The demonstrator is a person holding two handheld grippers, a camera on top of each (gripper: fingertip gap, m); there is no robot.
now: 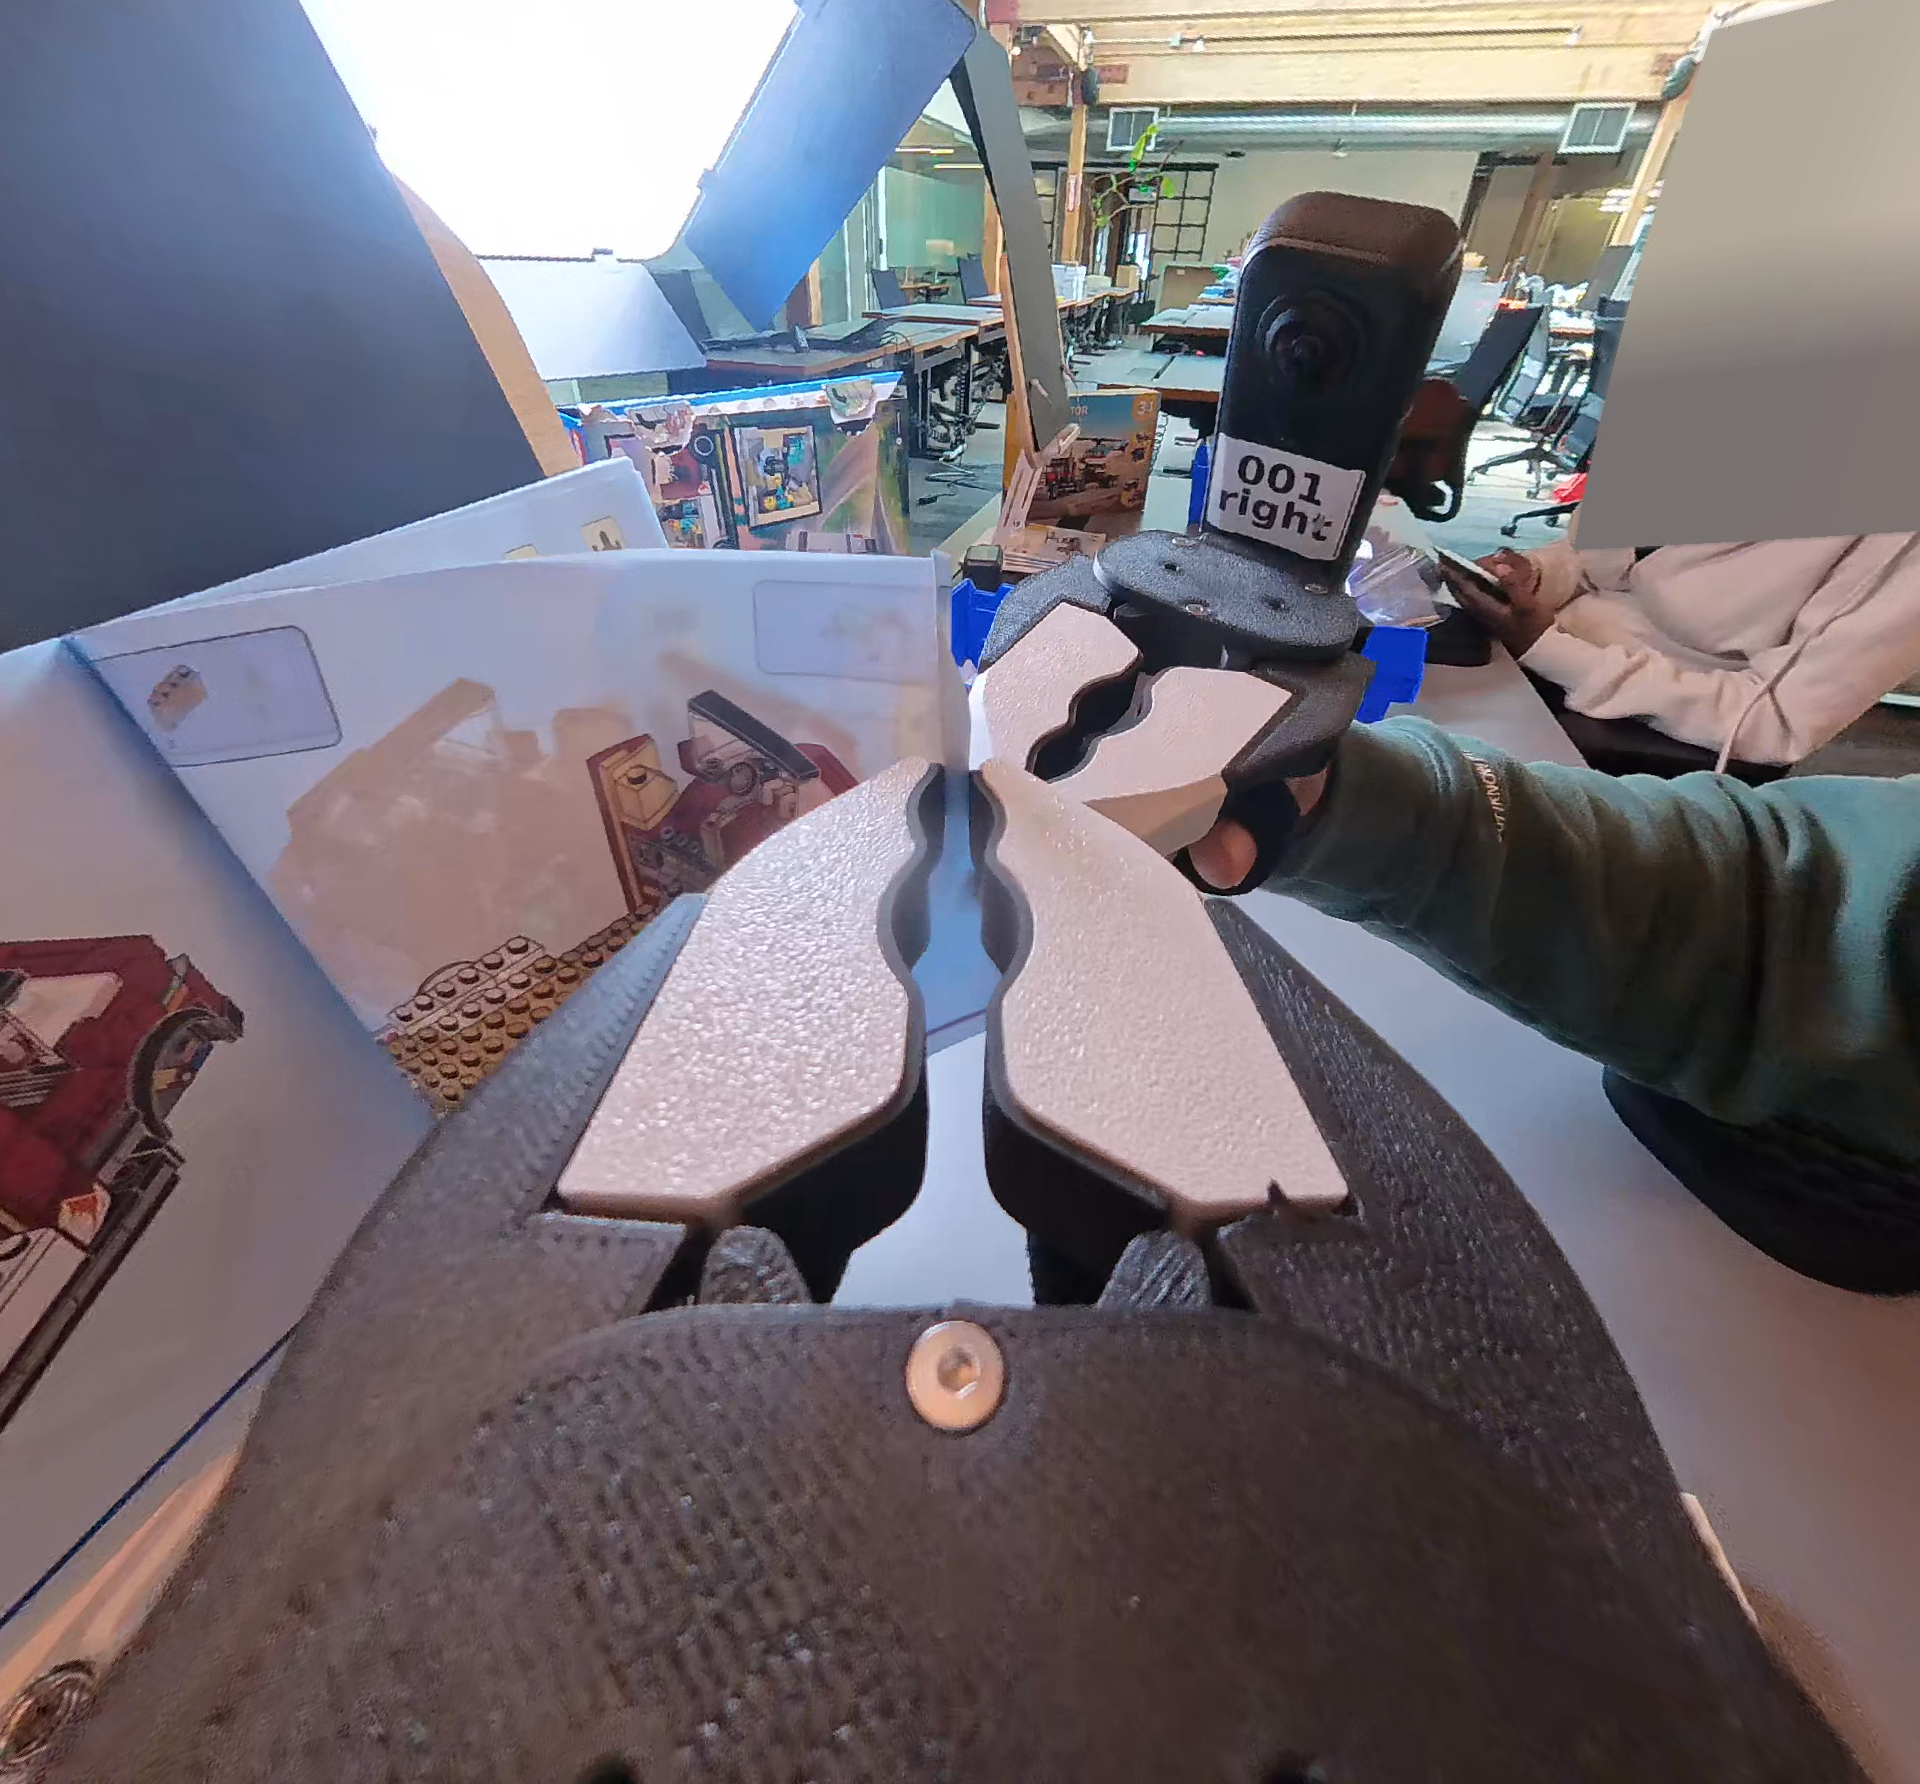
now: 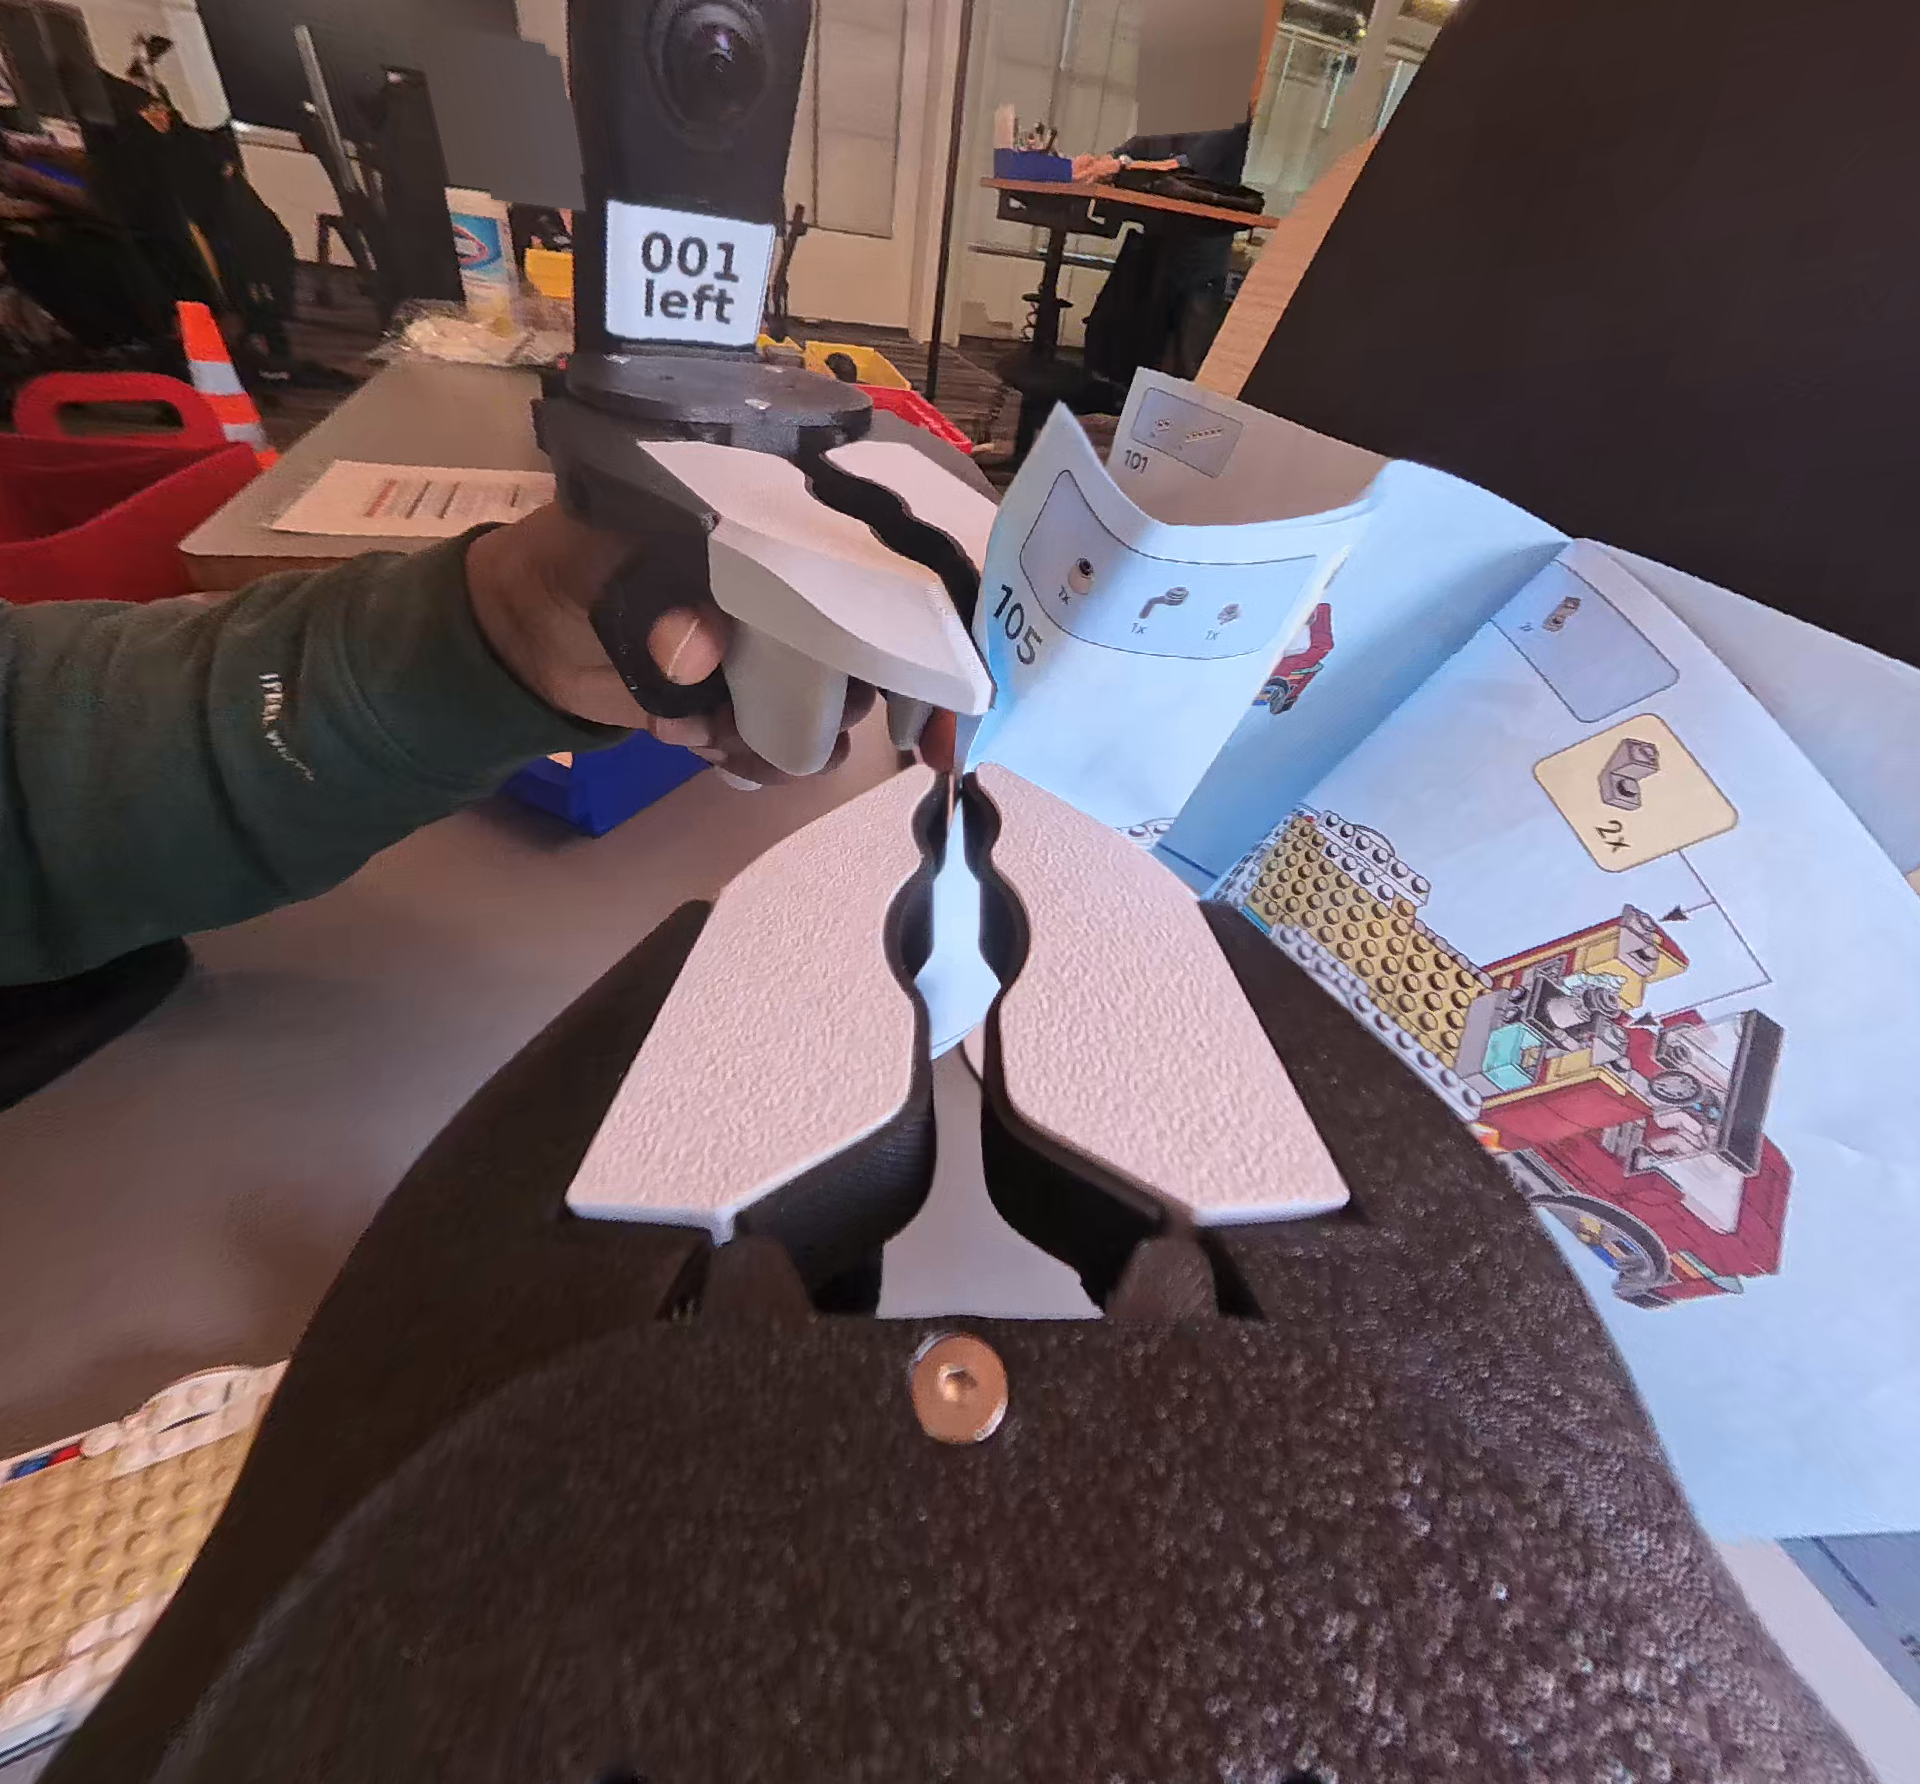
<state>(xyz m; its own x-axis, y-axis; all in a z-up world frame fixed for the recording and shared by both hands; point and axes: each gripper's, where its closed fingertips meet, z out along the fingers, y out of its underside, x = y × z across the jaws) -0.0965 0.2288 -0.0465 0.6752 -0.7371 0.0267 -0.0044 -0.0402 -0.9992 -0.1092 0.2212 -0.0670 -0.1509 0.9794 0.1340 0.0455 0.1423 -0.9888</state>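
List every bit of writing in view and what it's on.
I won't quote writing; here is what carries it:
White sticker on the right gripper.
White sticker on the left gripper.
Instruction booklet page.
Green sleeve: too small.
Paper sheet on table: blurred.

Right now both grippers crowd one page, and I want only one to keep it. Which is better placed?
Left gripper, narrowly: the page edge runs plainly between its shut pads. The right gripper pinches the same page, so either could.
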